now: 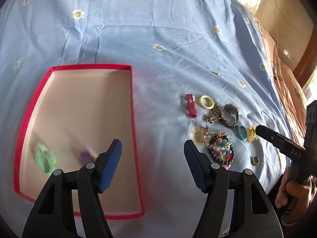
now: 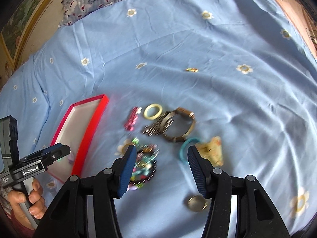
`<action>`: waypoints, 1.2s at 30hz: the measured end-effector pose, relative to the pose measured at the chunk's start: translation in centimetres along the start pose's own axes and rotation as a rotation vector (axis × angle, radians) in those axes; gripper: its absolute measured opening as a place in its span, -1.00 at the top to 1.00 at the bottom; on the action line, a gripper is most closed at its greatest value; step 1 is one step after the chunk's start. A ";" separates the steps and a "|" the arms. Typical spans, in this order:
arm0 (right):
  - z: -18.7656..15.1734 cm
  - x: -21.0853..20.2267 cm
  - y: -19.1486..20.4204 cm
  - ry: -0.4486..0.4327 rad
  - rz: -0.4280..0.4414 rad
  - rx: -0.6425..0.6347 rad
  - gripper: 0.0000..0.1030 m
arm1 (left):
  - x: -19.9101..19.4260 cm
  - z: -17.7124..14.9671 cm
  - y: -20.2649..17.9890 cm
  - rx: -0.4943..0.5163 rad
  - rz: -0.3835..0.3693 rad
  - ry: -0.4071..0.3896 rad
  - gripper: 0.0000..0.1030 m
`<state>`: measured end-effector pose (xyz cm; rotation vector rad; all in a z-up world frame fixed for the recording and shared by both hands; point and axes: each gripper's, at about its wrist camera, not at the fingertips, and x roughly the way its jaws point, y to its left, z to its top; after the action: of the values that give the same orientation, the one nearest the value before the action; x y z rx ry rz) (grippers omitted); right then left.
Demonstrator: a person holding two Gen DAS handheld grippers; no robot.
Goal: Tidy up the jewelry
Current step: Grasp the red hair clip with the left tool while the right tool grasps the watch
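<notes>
- The left gripper [image 1: 152, 150] is hovering with its blue-padded fingers [image 1: 111, 164] spread wide and holding nothing, poised over the right-hand edge of the shallow red-rimmed cardboard tray [image 1: 33, 107] that is lying on the light blue flower-print bedsheet [image 1: 158, 29].
- Inside the tray, a green coiled bracelet [image 1: 45, 159] and a small purple ring-shaped piece [image 1: 87, 154] are lying near its near edge, so sorting looks begun but far from finished.
- The right gripper [image 2: 161, 170] is also standing wide apart and empty, hanging just above the loose pile of jewelry, probably lining up for a pick.
- Between its pads in the right wrist view, a multicoloured beaded bracelet [image 2: 143, 166] is sitting on the sheet, with a teal plastic ring [image 2: 185, 148] and a yellow translucent hair claw [image 2: 213, 151] just to the right.
- Farther from the camera, a red hair clip [image 2: 131, 120], a pale yellow plastic ring [image 2: 153, 111], a silver sequinned piece [image 2: 156, 128] and a gold-banded wristwatch [image 2: 181, 125] are clustering together, touching or nearly so.
- A small gold finger ring [image 2: 197, 203] is resting alone on the sheet near the right gripper's right finger.
- The pile is lying well apart from the tray, likely so each piece can be taken singly and carried across.
- The tangled cluster may be risking a two-piece grab.
</notes>
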<state>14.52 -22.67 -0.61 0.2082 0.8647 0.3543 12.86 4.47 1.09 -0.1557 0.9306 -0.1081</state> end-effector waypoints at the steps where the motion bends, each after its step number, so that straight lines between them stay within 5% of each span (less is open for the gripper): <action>1: 0.4 0.1 -0.3 -0.005 -0.006 -0.001 -0.07 | 0.2 0.3 -0.3 0.009 0.000 0.001 -0.26; 25: 4.1 6.9 -2.7 0.116 -0.077 -0.075 0.11 | 10.2 5.7 -5.3 0.092 -0.099 0.131 -0.23; 36: 4.3 8.9 -3.3 0.130 -0.091 -0.074 0.63 | 13.5 5.7 -6.4 0.134 -0.110 0.168 0.67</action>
<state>23.90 -22.46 -5.23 0.0778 0.9844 0.3168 25.27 -3.49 -5.06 -0.0743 1.0790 -0.2886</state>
